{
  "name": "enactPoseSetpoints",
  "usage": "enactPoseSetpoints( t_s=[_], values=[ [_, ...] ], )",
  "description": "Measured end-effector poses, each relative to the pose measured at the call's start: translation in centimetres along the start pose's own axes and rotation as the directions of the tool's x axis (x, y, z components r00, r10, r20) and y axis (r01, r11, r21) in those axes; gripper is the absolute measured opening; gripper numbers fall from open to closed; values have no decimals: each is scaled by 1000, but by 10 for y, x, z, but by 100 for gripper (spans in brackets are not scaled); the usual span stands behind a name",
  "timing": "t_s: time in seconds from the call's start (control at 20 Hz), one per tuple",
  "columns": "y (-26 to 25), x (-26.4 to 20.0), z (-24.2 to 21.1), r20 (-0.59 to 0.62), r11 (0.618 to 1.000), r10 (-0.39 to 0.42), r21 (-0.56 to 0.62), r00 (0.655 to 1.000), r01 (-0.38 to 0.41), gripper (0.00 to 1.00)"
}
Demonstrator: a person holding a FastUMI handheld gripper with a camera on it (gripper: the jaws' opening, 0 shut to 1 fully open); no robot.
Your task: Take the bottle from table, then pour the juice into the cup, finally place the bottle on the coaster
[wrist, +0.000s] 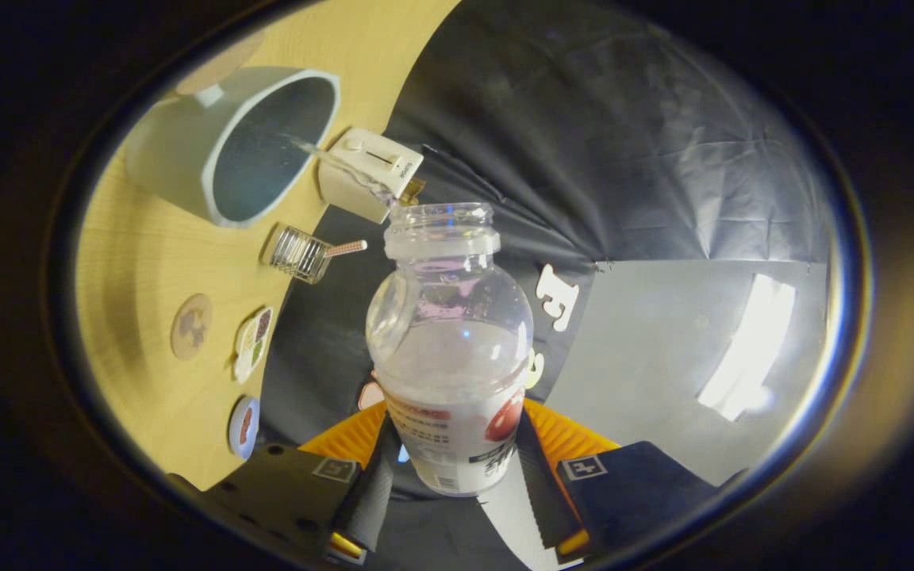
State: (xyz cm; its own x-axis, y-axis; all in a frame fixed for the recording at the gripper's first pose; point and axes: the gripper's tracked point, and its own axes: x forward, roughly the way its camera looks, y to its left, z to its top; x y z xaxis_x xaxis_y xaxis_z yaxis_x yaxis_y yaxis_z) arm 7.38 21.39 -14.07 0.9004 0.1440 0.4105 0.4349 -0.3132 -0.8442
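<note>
While the tongs (457,468) grasp one tipped bottle (451,349), thin stream entering one cup (235,147), three coasters (191,325) nearby

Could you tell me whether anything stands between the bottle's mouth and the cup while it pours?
Nothing visible does. The gripper is shut on the bottle, tilted toward the cup; a thin stream runs from its mouth into the cup, passing in front of the white box beyond it.

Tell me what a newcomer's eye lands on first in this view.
First, the uncapped bottle, clamped between the fingers of the hand-held gripper and still part full of pale juice. Next, the thin stream arcing from its mouth into the big grey cup beyond it on the wooden table. Then the small round coasters lined up on the table beside the fingers.
</note>
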Motion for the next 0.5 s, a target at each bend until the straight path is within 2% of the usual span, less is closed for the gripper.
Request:
enactPoseSetpoints(
  t_s=[0.2,0.5],
  values=[
    [-3,1,5,24,999,-15,-39,1000,16,78],
    [-2,0,9,40,999,-9,-34,999,10,78]
  ],
)
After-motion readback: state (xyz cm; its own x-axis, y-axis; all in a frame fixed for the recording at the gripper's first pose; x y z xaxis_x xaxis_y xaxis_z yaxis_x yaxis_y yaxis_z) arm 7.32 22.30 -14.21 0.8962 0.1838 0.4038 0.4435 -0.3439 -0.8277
